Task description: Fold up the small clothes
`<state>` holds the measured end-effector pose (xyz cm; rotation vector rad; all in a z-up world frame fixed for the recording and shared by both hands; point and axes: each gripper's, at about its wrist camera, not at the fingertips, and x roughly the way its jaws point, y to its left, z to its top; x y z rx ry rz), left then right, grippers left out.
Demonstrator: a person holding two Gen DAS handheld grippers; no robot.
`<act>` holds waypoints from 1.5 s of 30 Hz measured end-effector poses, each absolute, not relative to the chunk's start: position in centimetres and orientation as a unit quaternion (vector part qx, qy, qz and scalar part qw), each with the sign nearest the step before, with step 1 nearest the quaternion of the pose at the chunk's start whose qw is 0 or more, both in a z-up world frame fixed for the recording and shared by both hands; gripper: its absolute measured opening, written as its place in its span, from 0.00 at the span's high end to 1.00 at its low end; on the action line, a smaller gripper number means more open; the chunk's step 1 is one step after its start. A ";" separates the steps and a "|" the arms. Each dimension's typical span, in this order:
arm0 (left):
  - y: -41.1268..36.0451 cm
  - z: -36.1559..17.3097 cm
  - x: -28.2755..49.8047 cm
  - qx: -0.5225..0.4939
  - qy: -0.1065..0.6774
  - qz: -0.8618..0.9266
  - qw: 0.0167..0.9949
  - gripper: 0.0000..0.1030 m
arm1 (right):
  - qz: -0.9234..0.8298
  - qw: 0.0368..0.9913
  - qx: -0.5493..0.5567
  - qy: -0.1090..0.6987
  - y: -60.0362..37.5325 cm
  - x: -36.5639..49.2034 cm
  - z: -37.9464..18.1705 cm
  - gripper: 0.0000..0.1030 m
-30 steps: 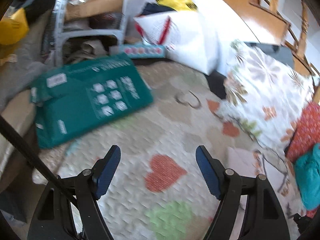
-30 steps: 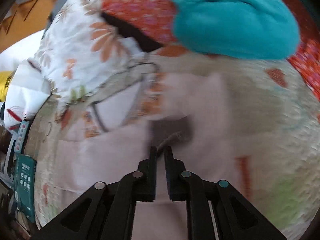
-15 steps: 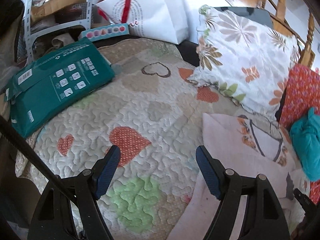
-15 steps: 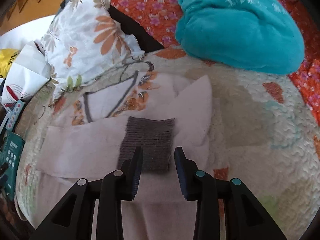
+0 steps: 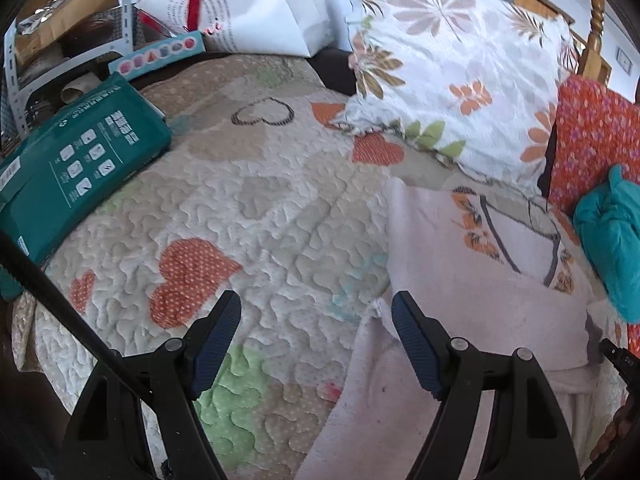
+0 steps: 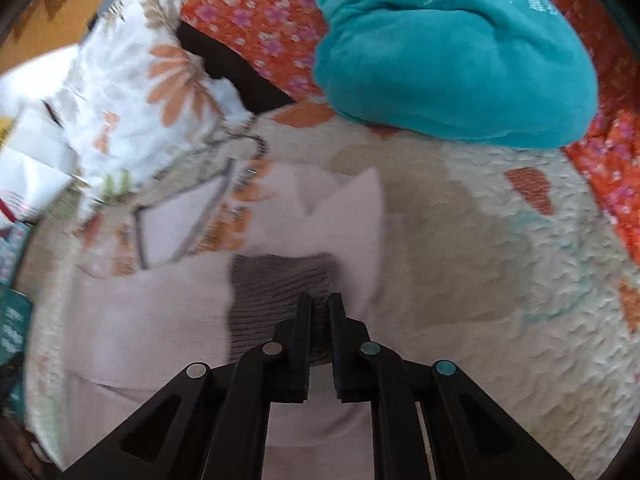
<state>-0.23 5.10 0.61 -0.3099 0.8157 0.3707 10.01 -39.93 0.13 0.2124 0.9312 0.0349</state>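
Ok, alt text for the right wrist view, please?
The right gripper is shut on the grey ribbed cuff of a pale pink garment lying on a heart-patterned quilt. A teal fleece bundle sits beyond.

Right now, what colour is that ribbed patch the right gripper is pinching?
Dark grey ribbed cuff on the pale pink garment; clearest in the right wrist view.

The right gripper (image 6: 320, 312) has its jaws drawn nearly together on the grey ribbed cuff (image 6: 276, 280) of a pale pink garment (image 6: 160, 312) spread over the quilted bedspread (image 6: 500, 280). Beyond it a teal fleece bundle (image 6: 452, 48) lies against an orange flowered cushion (image 6: 256, 16), with a floral pillow (image 6: 136, 92) to the left. The picture is blurred.
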 end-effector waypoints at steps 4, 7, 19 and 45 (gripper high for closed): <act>4.6 -0.3 0.1 -0.145 0.409 0.163 0.886 0.26 | 0.009 0.891 0.118 0.438 -40.7 9.4 0.8 0.90; 4.3 -1.3 0.5 -0.142 0.427 0.156 0.879 0.26 | 0.010 0.910 0.116 0.398 -40.7 8.0 2.5 0.81; 4.2 -3.2 -1.2 -0.191 0.452 0.116 0.864 0.26 | 0.096 0.891 0.087 0.435 -35.7 5.4 1.7 0.44; 4.9 -7.1 -9.8 -0.258 0.489 -0.018 0.833 0.51 | 0.095 0.824 0.265 0.492 -43.7 -9.9 -3.3 0.43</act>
